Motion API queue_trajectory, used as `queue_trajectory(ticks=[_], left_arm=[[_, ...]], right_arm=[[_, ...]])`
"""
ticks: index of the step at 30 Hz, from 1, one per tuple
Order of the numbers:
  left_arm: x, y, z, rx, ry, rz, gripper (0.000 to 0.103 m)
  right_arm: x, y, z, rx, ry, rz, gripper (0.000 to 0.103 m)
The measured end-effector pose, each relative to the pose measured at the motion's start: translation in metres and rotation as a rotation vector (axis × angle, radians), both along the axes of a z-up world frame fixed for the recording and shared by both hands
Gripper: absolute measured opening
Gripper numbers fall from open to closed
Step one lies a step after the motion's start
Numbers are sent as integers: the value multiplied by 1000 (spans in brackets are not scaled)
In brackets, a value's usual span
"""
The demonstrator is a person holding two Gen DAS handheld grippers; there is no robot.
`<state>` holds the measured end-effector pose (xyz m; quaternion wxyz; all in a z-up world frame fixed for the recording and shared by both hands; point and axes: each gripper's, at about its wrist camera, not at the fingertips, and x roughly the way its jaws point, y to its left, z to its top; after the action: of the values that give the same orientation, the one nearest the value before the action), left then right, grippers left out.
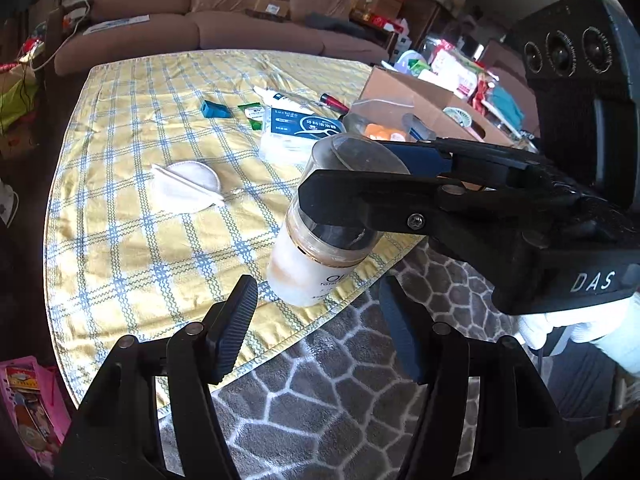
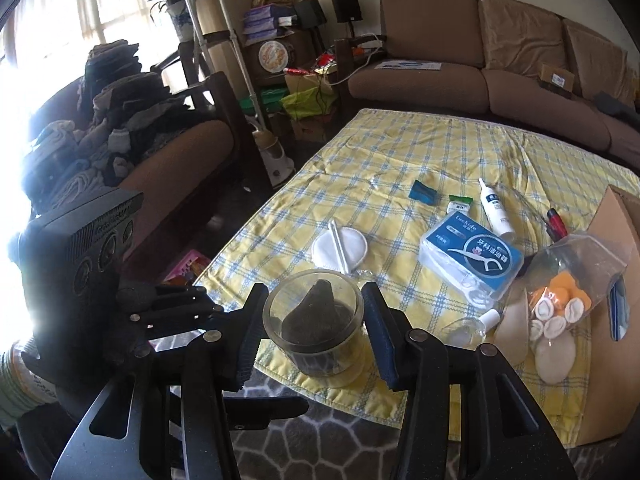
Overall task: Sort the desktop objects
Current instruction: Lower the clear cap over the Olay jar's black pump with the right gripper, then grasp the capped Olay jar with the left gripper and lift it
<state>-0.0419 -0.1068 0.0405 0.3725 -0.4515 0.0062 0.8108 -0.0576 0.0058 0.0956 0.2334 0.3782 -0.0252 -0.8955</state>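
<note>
A frosted cosmetic bottle [image 1: 308,264] with a clear cap [image 2: 314,320] stands tilted at the near edge of the yellow checked tablecloth [image 1: 132,208]. My right gripper [image 2: 312,328] is shut on the bottle's cap, a finger on each side; it shows in the left wrist view [image 1: 352,184] coming in from the right. My left gripper [image 1: 316,320] is open and empty, just in front of and below the bottle. A blue floss-pick box [image 2: 472,252], a white tube [image 2: 494,208], a round cotton pad [image 2: 340,244] and a blue sharpener [image 2: 424,192] lie on the cloth.
A cardboard box [image 2: 612,320] stands at the table's right edge, with a clear bag of orange and white pieces [image 2: 560,304] in front of it. A red pen [image 2: 556,222] and a small clear bottle [image 2: 472,326] lie nearby. Brown sofas stand behind and to the left.
</note>
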Motion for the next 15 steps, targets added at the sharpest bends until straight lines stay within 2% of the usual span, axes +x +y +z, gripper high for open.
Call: queue_trajectory(ticks=[4, 6, 8, 10, 13, 15], left_arm=[[-1, -3, 1, 3, 0, 9, 59], [-3, -5, 2, 16, -2, 18, 59], [-5, -7, 4, 31, -7, 23, 59], [-5, -8, 4, 32, -7, 25, 59], [-6, -8, 3, 28, -11, 25, 59], [-5, -8, 3, 28, -11, 22, 59]], right_arm=[[-2, 0, 1, -16, -14, 2, 50], [-5, 1, 1, -42, -62, 21, 53], [-9, 6, 2, -55, -126, -6, 64], [-8, 17, 12, -125, -125, -42, 82], [-4, 33, 35, -180, -69, -98, 82], [-5, 35, 45, -164, -59, -121, 79]])
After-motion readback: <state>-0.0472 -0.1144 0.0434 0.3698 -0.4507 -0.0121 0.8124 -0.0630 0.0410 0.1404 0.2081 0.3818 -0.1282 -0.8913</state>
